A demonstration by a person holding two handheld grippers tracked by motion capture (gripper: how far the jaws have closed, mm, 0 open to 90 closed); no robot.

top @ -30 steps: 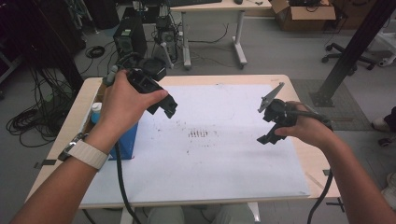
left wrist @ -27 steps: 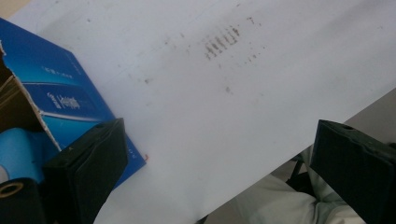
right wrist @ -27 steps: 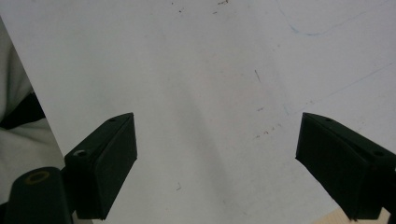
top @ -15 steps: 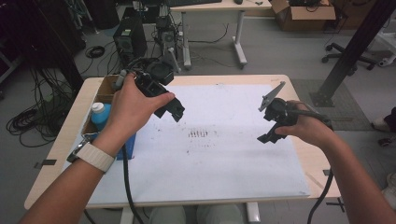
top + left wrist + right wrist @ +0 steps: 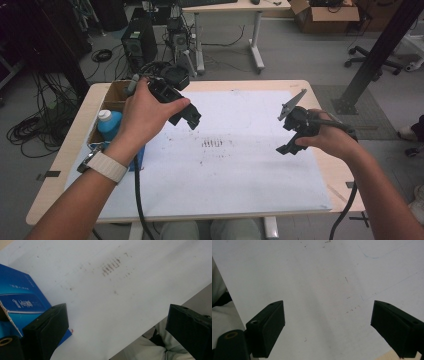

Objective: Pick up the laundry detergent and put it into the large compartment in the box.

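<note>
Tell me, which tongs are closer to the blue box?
The left tongs, held above the table's left side. The blue box shows right beside them in the left gripper view; the right tongs hang over bare white paper.

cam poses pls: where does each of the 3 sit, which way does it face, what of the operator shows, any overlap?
High view: above the person's side, facing forward and down on the white sheet; forearms, left gripper, right gripper.
Left gripper view: on that gripper, looking down past open jaws at the smudge marks and blue box.
Right gripper view: down past open jaws at sheet.
Shared: the marks, high and left gripper views.
</note>
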